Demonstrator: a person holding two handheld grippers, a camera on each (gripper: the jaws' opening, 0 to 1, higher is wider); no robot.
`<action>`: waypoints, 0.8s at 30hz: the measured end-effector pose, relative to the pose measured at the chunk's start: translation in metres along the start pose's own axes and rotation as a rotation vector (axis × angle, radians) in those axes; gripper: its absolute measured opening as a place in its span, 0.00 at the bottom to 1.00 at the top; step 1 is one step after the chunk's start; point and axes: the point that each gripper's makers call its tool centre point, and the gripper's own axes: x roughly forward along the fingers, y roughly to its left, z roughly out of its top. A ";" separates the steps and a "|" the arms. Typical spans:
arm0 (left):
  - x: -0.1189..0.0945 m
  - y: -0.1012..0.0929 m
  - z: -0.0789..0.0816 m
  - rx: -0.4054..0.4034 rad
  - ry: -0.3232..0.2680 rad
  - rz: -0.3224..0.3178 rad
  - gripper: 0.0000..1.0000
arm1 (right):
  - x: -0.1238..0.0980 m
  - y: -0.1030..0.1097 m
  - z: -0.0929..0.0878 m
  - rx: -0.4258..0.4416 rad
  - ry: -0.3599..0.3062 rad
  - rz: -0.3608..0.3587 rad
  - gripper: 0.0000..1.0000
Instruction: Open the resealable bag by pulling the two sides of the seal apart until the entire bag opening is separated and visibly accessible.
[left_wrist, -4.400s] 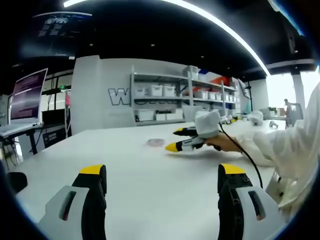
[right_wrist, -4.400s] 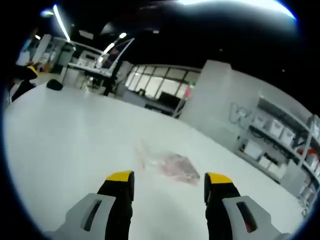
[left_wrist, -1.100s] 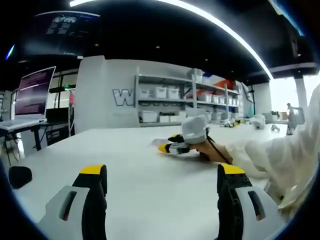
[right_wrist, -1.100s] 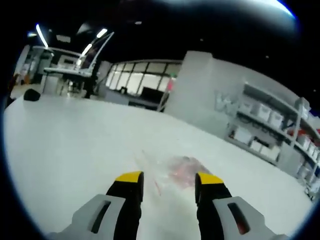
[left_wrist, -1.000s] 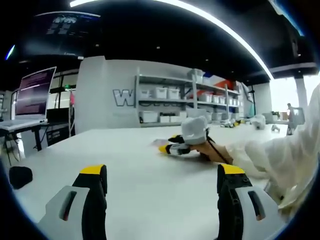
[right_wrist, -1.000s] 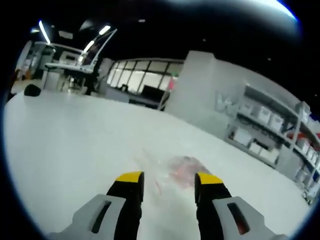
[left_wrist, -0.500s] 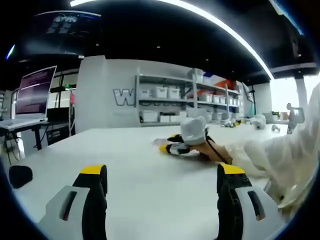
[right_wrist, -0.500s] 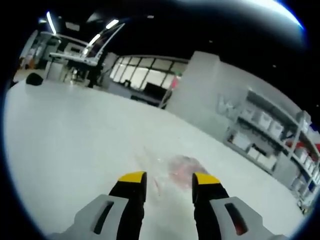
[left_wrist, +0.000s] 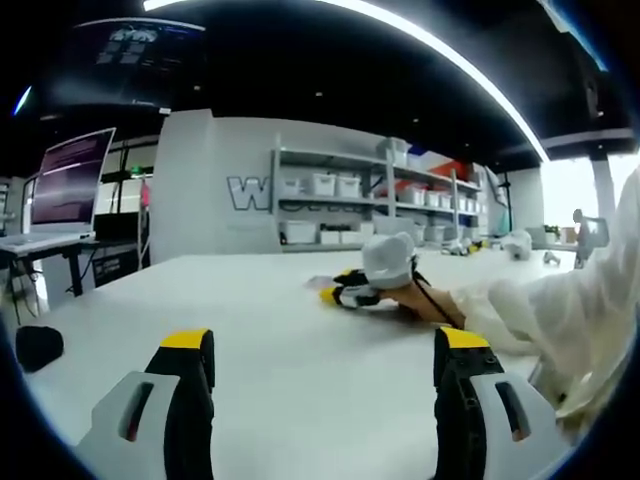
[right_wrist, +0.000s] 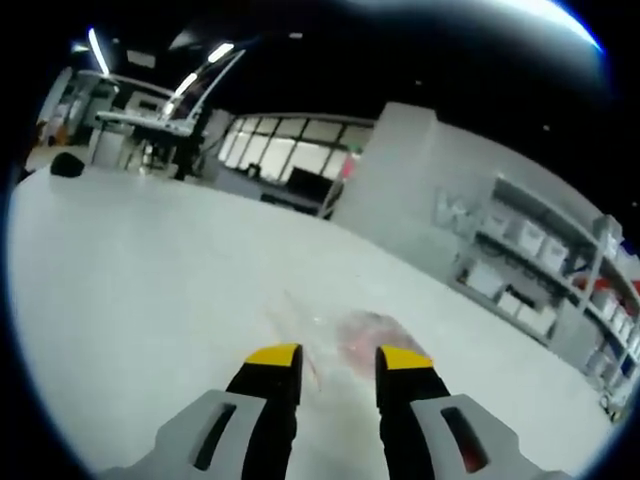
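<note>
A clear resealable bag (right_wrist: 362, 336) with pinkish contents lies flat on the white table (right_wrist: 140, 270). My right gripper (right_wrist: 339, 357) sits low over the bag's near edge, its yellow-tipped jaws narrowed but with a gap between them, and part of the bag's edge lies in that gap. In the left gripper view that right gripper (left_wrist: 345, 293) rests on the table far ahead, held by a hand, with the bag (left_wrist: 318, 282) a faint pale patch beside it. My left gripper (left_wrist: 325, 340) hovers over bare table, jaws wide apart and holding nothing.
A small black object (left_wrist: 38, 345) sits at the table's left edge. A monitor (left_wrist: 70, 190) stands on a desk beyond it. Shelves with white bins (left_wrist: 340, 205) line the back wall. The person's white sleeve (left_wrist: 560, 310) fills the right side.
The right gripper's jaws have drawn closer together over the bag's near edge. The left gripper has stayed put with its jaws wide.
</note>
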 end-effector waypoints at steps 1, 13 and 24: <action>0.000 0.000 0.000 -0.001 0.000 -0.001 0.90 | 0.000 0.000 0.000 -0.001 0.000 0.000 0.26; 0.000 0.000 0.001 0.007 -0.009 0.002 0.90 | 0.001 0.002 -0.002 0.020 0.004 0.013 0.18; 0.000 -0.001 -0.001 0.005 -0.002 0.002 0.90 | 0.004 0.000 -0.004 0.064 0.013 0.021 0.16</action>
